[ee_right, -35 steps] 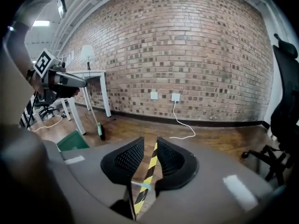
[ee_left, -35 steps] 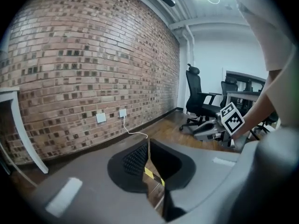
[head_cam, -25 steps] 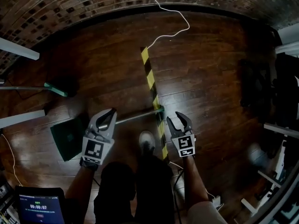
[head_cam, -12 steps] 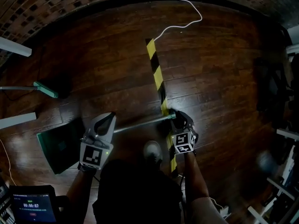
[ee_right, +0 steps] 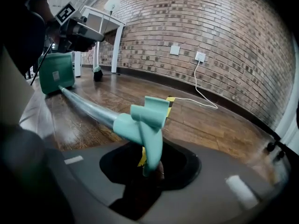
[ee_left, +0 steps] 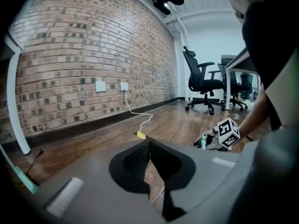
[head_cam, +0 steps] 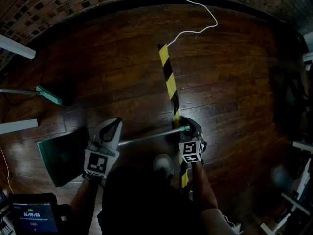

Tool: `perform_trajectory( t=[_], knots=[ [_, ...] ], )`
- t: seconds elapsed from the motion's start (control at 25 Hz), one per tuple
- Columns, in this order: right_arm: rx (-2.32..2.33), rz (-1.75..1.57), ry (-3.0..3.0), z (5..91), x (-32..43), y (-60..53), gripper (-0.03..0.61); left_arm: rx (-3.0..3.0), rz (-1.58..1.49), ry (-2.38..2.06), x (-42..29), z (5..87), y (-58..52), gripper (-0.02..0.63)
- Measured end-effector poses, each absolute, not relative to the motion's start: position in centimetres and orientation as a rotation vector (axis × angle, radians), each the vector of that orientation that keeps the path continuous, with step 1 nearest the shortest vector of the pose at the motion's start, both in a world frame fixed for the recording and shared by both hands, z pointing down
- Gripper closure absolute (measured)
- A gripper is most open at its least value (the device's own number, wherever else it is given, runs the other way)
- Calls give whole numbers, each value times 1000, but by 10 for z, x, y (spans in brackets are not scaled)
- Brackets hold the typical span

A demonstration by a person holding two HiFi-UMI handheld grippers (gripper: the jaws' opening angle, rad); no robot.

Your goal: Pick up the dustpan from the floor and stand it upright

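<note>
The green dustpan [head_cam: 61, 155] lies flat on the wood floor at the left. Its metal handle [head_cam: 146, 137] runs right and ends in a teal grip [head_cam: 185, 129]. My right gripper [head_cam: 190, 130] has just been closing. Its jaws are shut on that teal grip [ee_right: 140, 120], whose lower tip sits pinched between them at the right gripper [ee_right: 152, 169]. The pan [ee_right: 56, 76] shows far off at the other end. My left gripper [head_cam: 113, 126] hovers over the handle near the pan. Its fingertips [ee_left: 140, 155] meet and hold nothing.
A green-headed broom [head_cam: 49, 94] lies at the far left. A yellow-black tape strip [head_cam: 168, 77] and a white cable [head_cam: 195, 18] run toward the brick wall. White table legs [head_cam: 14, 45] stand at the left and office chairs [ee_left: 203, 85] farther off. The person's shoe [head_cam: 164, 165] is below the handle.
Both grippers have sunk toward the floor. The right gripper, first open just right of the handle's end, has moved onto the teal grip and closed round it.
</note>
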State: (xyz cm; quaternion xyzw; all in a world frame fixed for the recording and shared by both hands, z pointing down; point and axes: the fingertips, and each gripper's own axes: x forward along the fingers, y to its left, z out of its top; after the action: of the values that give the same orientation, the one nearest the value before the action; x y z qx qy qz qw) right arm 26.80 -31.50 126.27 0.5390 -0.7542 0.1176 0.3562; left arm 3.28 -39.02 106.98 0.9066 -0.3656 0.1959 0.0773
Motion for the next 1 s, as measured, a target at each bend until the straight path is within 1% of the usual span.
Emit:
perform_trajectory(
  t=[0.08,0.28,0.4,0.56,0.72,0.88,1.0],
  knots=[
    [1409,313,-1930,1263,272,-312,505,2716,584,-1092,33,1070,-389,612],
    [1457,318,-1913,1249,276,-311,508,2703,557,-1098,32,1062,-386,613],
    [1503,326,-1921,1219,274,-315,509,2703,546,-1106,30,1045,-388,612],
    [1545,295,-1925,1154,277,-314,509,2720,489,-1126,33,993,-377,612],
    [1576,220,-1914,1067,282,-316,506,2713,483,-1146,35,924,-369,613],
    [1595,163,-1882,1009,280,-313,495,2720,466,-1178,32,879,-364,612],
    [1575,158,-1858,944,280,-305,482,2728,449,-1183,39,813,-357,612]
  ],
)
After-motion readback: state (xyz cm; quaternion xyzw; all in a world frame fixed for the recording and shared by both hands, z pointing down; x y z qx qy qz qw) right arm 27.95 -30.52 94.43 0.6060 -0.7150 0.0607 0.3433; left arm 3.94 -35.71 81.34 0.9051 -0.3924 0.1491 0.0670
